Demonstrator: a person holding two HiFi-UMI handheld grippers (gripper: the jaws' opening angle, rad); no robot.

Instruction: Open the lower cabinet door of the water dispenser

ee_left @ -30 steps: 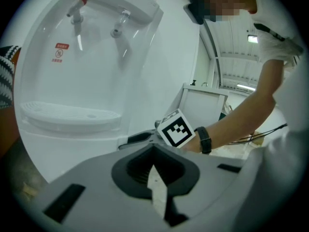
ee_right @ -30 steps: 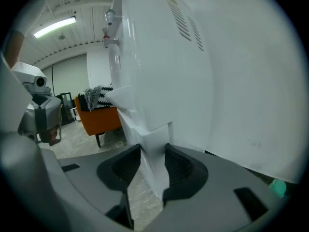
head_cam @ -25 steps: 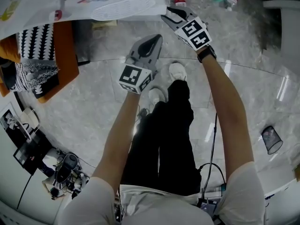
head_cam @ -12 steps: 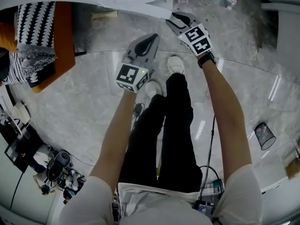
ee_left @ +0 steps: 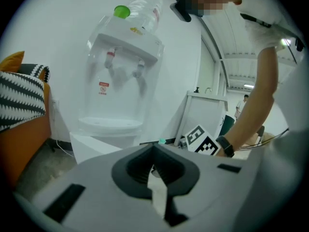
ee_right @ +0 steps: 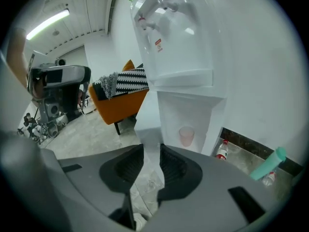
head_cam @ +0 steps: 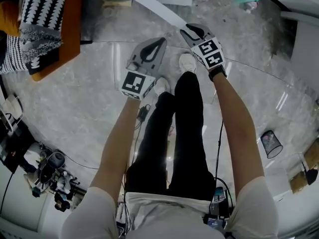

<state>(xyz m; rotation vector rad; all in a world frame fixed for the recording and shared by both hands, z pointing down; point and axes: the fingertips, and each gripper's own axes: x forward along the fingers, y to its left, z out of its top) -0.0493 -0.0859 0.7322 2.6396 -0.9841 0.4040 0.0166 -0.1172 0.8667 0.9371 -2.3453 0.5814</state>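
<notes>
Since a second ago the water dispenser has slid up to the top edge of the head view. Your right gripper has come lower in that view, and the white cabinet door has swung out with it.

At the far left is an orange chair (head_cam: 65, 31) with a black-and-white patterned cushion (head_cam: 42, 4) on it. Next comes your left gripper (head_cam: 159, 41), held over the grey stone floor (head_cam: 84, 108) just left of your shoes. In the left gripper view its fingers (ee_left: 145, 170) are together with nothing between them, and they face the water dispenser (ee_left: 120, 91). A clear bottle (ee_left: 145, 11) with a green cap (ee_left: 121, 11) sits on top of the dispenser.

To the right of that, the lower cabinet door (head_cam: 162, 11) runs as a white strip from the dispenser down to your right gripper (head_cam: 187, 30). In the right gripper view the fingers (ee_right: 170, 164) are clamped on the free edge of the door, one pad on each face. The door stands open, hinged on the left, and the lower compartment shows beside it. One translucent pink cup (ee_right: 186, 135) stands upright in the compartment. You cannot tell whether it holds anything.

Further right, a small bottle with a red label (ee_right: 221, 150) stands on the floor against the wall. A teal bottle (ee_right: 268, 164) lies tilted just beyond it. At the far right of the head view is a dark mesh bin (head_cam: 271, 144); its contents cannot be made out.
</notes>
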